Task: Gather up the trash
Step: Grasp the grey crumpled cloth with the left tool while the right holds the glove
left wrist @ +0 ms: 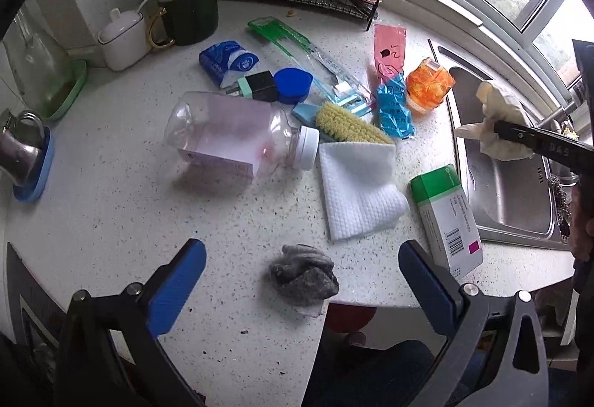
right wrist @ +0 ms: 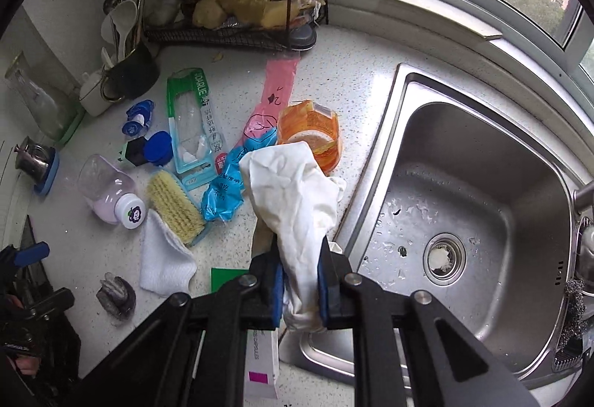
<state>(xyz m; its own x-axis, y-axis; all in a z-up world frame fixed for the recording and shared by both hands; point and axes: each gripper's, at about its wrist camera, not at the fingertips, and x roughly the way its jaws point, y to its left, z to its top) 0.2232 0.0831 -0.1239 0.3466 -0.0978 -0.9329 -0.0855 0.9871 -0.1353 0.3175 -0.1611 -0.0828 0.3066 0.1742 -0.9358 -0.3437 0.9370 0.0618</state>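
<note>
**One Rag Caught, More Trash Waiting**

The right claw (right wrist: 300, 290) was squeezed tight on a crumpled white rag (right wrist: 293, 191), holding it up above the table (left wrist: 111, 206), near the edge by the sink (right wrist: 482, 184), likely so it could be carried off as trash. The left claw (left wrist: 302, 282) was wide open with nothing in it. It hung over a gray fuzzy clump (left wrist: 302, 275) near the table's front edge, probably the next thing to grab. A blue wrapper (left wrist: 394, 110) and an orange wrapper (left wrist: 430, 85) lay farther back.
</note>
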